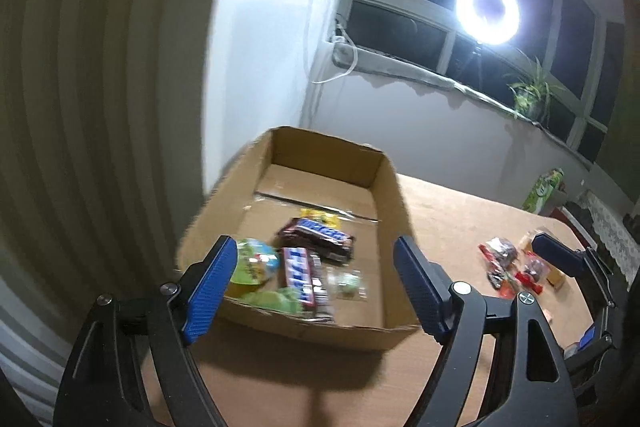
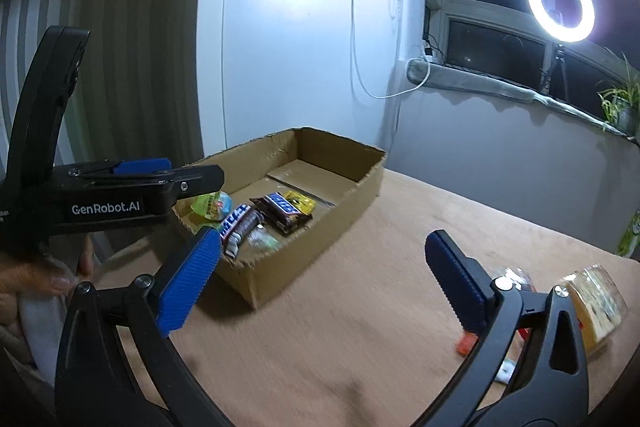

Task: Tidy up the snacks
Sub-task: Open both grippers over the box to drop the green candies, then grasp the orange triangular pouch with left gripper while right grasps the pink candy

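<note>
Snack sorting partly done, both jaws spread and empty.
Left gripper (image 1: 314,289) hovers over the box (image 1: 394,211) holding chocolate bars (image 1: 316,233); right gripper (image 2: 322,281) is near loose snacks (image 1: 510,263) at 3 o'clock on the surface (image 2: 360,327).

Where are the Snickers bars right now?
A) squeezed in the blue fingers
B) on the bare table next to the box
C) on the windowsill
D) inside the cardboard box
D: both Snickers bars lie on the floor of the open cardboard box, among other snacks, with no gripper holding them.
</note>
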A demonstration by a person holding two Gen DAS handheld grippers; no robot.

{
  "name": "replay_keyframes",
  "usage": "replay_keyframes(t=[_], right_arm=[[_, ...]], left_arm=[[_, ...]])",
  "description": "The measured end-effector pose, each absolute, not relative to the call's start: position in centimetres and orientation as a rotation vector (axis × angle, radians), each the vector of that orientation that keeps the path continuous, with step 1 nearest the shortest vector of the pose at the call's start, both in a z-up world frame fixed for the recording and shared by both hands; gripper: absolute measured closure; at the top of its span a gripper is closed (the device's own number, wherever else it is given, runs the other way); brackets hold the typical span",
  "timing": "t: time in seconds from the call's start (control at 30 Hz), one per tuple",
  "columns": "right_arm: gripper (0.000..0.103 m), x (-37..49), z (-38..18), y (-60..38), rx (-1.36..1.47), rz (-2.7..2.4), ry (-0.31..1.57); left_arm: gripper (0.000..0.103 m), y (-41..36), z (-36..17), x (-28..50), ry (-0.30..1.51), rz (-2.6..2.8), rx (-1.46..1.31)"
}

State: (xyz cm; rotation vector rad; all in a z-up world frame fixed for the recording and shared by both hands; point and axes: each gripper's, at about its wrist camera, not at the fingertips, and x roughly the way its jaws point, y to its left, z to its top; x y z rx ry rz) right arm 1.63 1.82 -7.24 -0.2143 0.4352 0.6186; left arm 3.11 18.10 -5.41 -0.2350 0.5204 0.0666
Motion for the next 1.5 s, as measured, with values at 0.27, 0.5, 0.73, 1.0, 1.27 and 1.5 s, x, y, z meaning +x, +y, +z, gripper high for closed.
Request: replay_keyframes(t=[0.27,0.5,0.73,1.0,1.27,1.5], right_arm=[[0.000,0.5,-8.9,-5.4,-0.181,0.532,0.495],[0.000,0.9,-11.4,-12.3,-0.135,0.410,0.601],[0.000,1.5,-12.7,-16.9,-0.073,0.355,0.668],[0.000,2.7,-14.1,-18.2,-0.050,0.353,0.721],[0.027,2.9,-14.5,-17.4,-0.106,0.331,0.709],[0.052,3.0,-14.4,-17.3,-0.117,0.337,0.691]], left_arm=[[0.023,11.8,-5.0,4.4,0.554,-0.030,-0.155],[0.023,4.7,-6.4,6.6,0.625,-0.162,-0.070],[0.023,-0.8,-8.2,8.4,0.693,-0.240,0.022],[0.023,-4.3,-10.9,11.0,0.795,-0.280,0.075],[0.029,-4.8,-11.7,12.1,0.856,-0.309,0.071],[0.064,-4.2,-11.9,12.0,0.860,-0.316,0.023]])
